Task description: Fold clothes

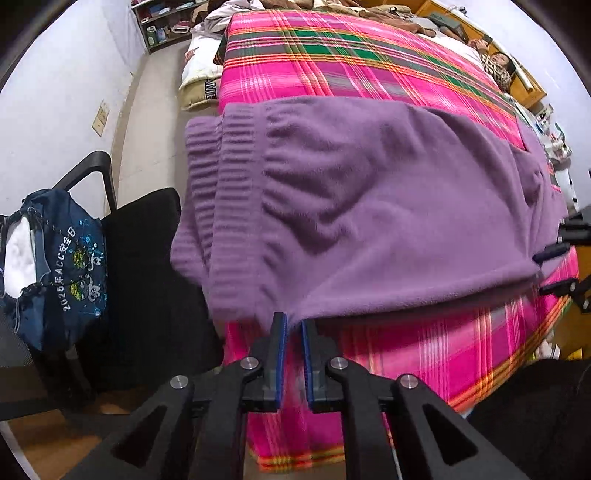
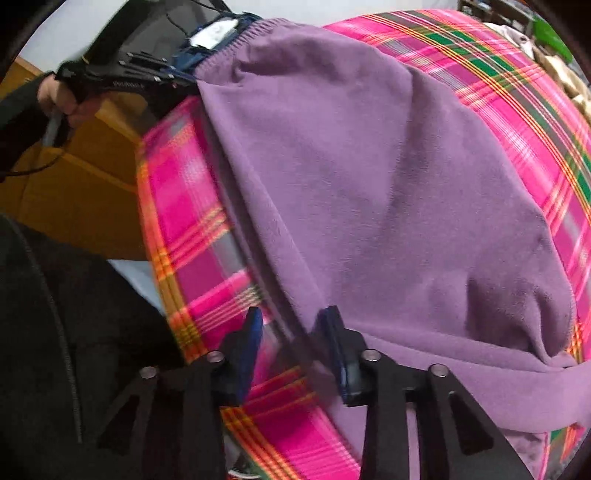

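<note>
My left gripper (image 1: 291, 325) is nearly closed, pinching the near edge of the purple fleece sweater (image 1: 369, 214). My right gripper (image 2: 291, 317) gapes wide, holding nothing, the sweater's edge between its pads. The sweater lies on a pink plaid blanket (image 1: 351, 62), its ribbed hem overhanging. On the chair (image 1: 147, 277), a bag (image 1: 70, 266) reads "2025年ACC安全日". Beyond is blurred clutter.

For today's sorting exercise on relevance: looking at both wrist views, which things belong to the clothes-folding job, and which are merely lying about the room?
Part of the job:
purple sweater
left gripper, nearly shut at the sweater's near edge
right gripper, open at the sweater's edge
plaid bedspread, the folding surface

Just lying about:
navy printed bag
black chair
shelf unit
</note>
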Motion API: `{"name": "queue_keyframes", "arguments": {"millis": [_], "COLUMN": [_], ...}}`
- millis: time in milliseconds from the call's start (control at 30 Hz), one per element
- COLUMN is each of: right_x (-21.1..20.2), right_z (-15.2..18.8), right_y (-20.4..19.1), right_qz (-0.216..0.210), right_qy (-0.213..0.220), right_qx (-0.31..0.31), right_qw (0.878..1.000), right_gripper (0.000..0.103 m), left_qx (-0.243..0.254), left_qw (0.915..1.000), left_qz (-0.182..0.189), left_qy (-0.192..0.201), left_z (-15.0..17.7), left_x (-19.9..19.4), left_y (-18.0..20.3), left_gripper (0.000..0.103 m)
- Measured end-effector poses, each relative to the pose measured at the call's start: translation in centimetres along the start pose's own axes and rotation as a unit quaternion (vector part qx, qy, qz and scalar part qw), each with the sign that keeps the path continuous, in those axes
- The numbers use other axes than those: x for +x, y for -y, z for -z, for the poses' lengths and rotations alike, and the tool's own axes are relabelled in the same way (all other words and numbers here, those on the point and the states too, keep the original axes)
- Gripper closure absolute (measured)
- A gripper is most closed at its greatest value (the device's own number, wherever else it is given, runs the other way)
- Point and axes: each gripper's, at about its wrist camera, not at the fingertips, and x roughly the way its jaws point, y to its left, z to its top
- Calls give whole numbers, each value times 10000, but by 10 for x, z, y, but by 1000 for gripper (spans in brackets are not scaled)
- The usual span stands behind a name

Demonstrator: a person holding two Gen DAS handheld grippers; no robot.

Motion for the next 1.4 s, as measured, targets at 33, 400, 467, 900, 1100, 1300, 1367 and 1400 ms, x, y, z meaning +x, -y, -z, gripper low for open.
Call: {"name": "queue_keyframes", "arguments": {"millis": [33,400,467,900,1100,1300,1367,1400], "right_x": [-4,0,18,-13,-12,-2,0,1], "right_z": [-1,-34,-37,-92,-155,-203,-210,-212], "right_y": [0,15,10,9,2,-7,-8,-8], "right_qz": [-100,-540,-502,-319,-211,-234,-240,-231], "right_qy": [31,820,374,723,932,985,958,945], "right_qx": [4,887,813,394,75,-133,-142,-147], "right_qw": [9999,9912,9947,9961,9954,9948,9950,9951], "right_gripper": [65,71,74,74,68,68,68,68], "left_qx": [-11,-1725,-2157,-3440,-3783,-3825,-3749,-3697], "left_qw": [10000,9846,9758,9277,9102,9049,9066,9073], "left_qz": [8,107,233,1389,1637,1725,1735,1753], "left_qy": [-22,265,276,419,402,714,865,972], "left_z": [4,13,13,16,22,25,18,13], "left_x": [-2,-11,-7,-1,8,-7,-19,-28], "left_y": [-2,-44,-55,-84,-90,-96,-99,-101], "left_gripper": [94,94,94,71,73,93,94,94]}}
